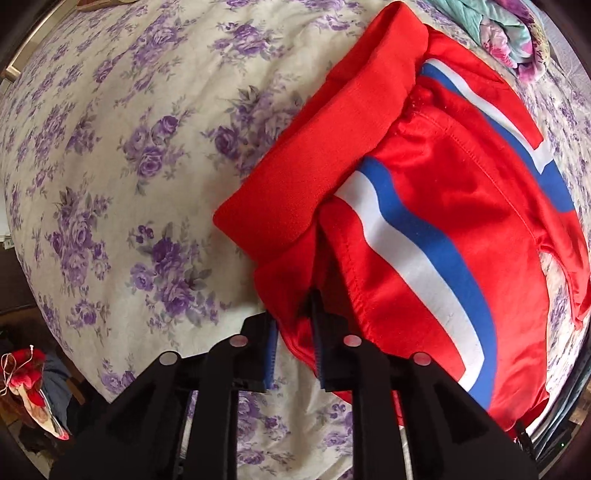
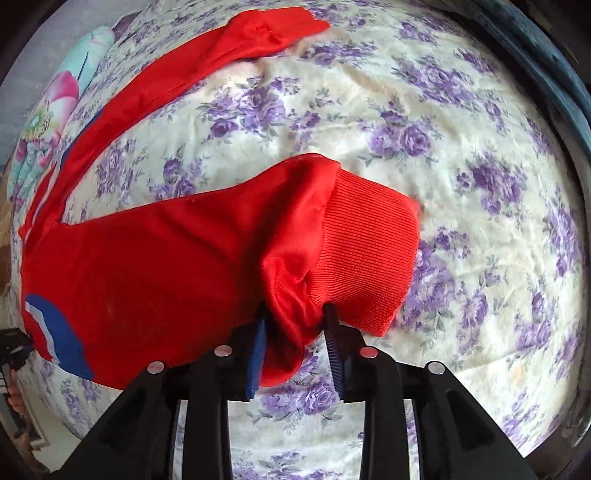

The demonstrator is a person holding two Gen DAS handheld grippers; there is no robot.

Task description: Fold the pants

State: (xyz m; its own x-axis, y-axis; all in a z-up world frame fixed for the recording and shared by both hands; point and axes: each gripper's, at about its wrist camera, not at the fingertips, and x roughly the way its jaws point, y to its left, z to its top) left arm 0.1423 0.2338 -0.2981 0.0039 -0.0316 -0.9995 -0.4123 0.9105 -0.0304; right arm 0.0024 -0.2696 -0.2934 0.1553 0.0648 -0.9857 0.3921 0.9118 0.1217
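Red track pants point(image 1: 436, 206) with white and blue side stripes lie on a bed. In the left wrist view the ribbed waistband point(image 1: 317, 155) is at the left of the cloth. My left gripper point(image 1: 295, 332) is shut on the pants' edge below the waistband. In the right wrist view my right gripper point(image 2: 295, 332) is shut on bunched red fabric next to a ribbed cuff point(image 2: 365, 254) of the near leg point(image 2: 155, 266). The other leg point(image 2: 207, 62) stretches away to the upper left.
The bed has a cream cover point(image 1: 122, 155) with purple flowers point(image 2: 461, 155). A folded pink and teal floral blanket point(image 1: 506, 33) lies at the bed's far end and also shows in the right wrist view point(image 2: 55, 110). Red items point(image 1: 29, 376) lie off the bed's left edge.
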